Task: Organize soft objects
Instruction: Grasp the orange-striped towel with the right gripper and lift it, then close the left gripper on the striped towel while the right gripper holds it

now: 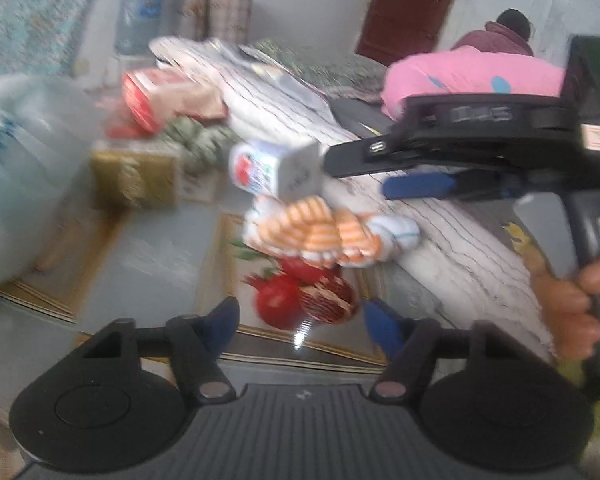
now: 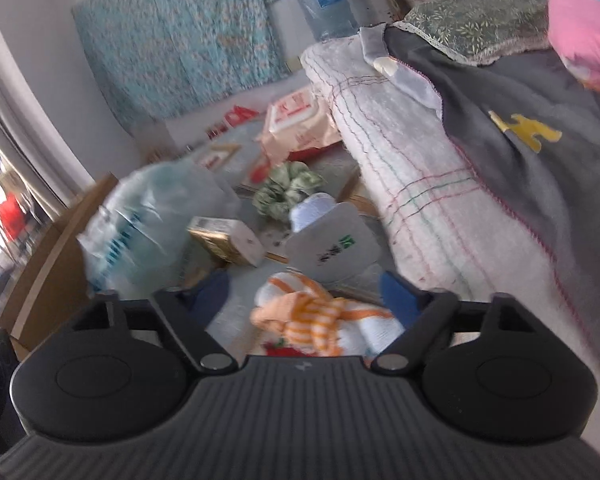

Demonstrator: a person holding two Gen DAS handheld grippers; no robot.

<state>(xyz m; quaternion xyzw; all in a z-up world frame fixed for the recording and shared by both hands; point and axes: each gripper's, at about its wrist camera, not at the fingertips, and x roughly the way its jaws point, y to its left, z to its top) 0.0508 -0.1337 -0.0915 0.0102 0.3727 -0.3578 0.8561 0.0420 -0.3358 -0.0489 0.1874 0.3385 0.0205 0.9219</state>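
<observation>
**Inspector A:** Item of concern: the orange-and-white striped cloth [image 2: 320,320], a soft bundle lying on the table [image 1: 160,248]. In the right wrist view it sits low between the two blue fingers of the right gripper [image 2: 302,292], nearer the right-hand finger. The pads do not press on it; the jaws stand part open, holding nothing.

**Inspector B:** Confirmed from the left side. The same cloth lies ahead of the left gripper [image 1: 300,320], beyond its fingertips and well clear of them. Those jaws are likewise part open and empty. Directly between them, on the table top, is a printed picture of red fruit [image 1: 300,300].

**Inspector A:** Further out?

**Inspector B:** Past the cloth, a small white carton [image 1: 276,170] with a red and blue label. In the left wrist view the right gripper comes in from the right, a hand [image 1: 572,300] round its grip, its tips just beside that carton; contact cannot be judged through the blur.

**Inspector A:** Beyond the carton, a green crumpled cloth [image 2: 288,190]. To the left of the right jaws, a gold box [image 2: 224,240] and a clear plastic bag [image 2: 152,220]. To the right, a white blanket [image 2: 420,168] runs along the table's edge.
</observation>
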